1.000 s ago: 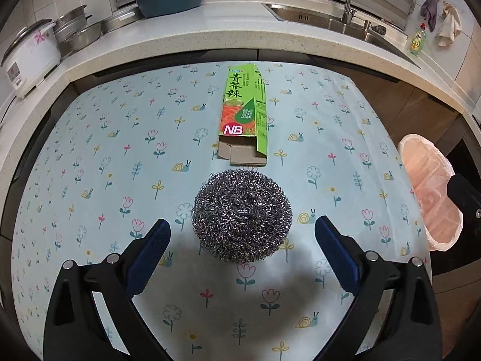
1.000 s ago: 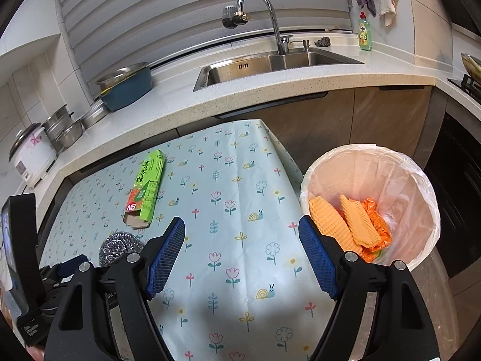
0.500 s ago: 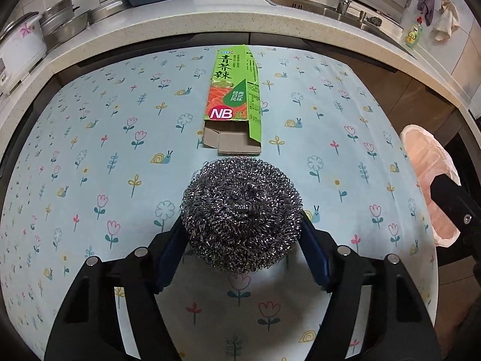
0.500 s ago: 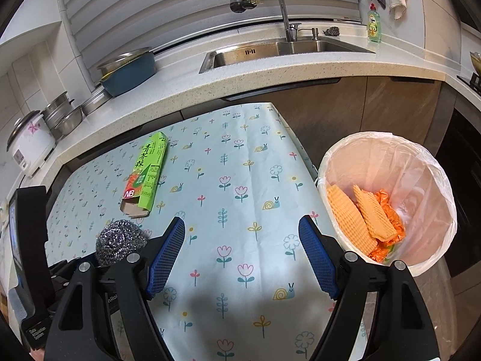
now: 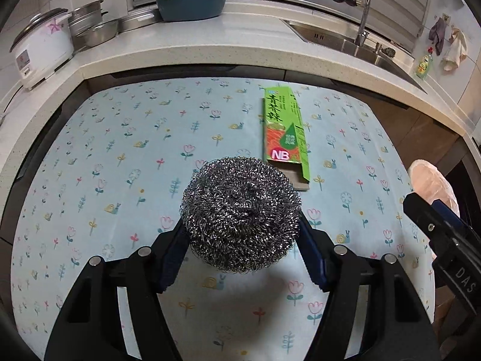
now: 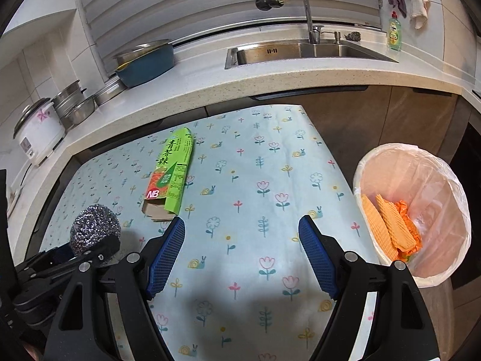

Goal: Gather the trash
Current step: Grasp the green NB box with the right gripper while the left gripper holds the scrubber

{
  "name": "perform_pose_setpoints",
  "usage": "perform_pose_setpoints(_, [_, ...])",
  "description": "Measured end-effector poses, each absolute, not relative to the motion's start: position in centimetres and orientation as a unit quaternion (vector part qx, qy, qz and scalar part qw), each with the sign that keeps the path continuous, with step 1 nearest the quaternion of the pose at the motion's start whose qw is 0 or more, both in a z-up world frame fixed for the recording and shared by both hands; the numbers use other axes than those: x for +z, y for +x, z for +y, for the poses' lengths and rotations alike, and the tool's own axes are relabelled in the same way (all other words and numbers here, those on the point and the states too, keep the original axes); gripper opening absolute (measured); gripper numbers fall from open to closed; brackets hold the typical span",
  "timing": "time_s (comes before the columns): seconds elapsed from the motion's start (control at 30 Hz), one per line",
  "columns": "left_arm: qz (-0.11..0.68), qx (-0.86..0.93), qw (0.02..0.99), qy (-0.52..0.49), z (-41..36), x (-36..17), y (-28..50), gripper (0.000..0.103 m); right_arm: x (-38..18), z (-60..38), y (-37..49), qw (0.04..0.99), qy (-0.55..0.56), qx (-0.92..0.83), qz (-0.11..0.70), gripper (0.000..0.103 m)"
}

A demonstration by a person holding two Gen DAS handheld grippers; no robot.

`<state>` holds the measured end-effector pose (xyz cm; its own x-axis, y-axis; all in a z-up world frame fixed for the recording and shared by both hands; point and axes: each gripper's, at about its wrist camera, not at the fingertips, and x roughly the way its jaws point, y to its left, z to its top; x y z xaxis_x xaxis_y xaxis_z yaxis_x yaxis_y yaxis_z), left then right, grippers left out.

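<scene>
My left gripper (image 5: 240, 240) is shut on a steel wool scrubber (image 5: 241, 210) and holds it above the flowered tablecloth (image 5: 120, 156). The scrubber also shows at the left of the right wrist view (image 6: 94, 228). A green carton (image 5: 284, 132) with an open end lies flat on the table beyond it, also in the right wrist view (image 6: 171, 171). My right gripper (image 6: 242, 234) is open and empty over the table's right part. The trash bin (image 6: 421, 162) with a pink liner stands right of the table and holds orange wrappers (image 6: 387, 225).
A stone counter (image 6: 270, 75) wraps around behind the table with a sink (image 6: 300, 51), a tap, a blue basin (image 6: 147, 63), metal pots and a rice cooker (image 6: 37, 129). A soap bottle (image 6: 393, 31) stands at the far right. Dark cabinets are beyond the bin.
My left gripper closed on the steel wool scrubber and lifted it off the table, drifting left of the carton. My right gripper stayed open and shifted slightly over the table.
</scene>
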<state>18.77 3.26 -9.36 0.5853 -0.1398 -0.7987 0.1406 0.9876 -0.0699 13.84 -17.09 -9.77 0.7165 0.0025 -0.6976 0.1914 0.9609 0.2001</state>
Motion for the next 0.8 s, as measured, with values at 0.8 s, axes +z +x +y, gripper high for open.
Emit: perform_pose_setpoints(0.8, [0.429, -0.034, 0.903, -0.002, 11.3, -9.3, 26.3, 0.065, -13.9, -8.1, 25.8, 0.899, 0.11, -0.016, 0.424, 0.075])
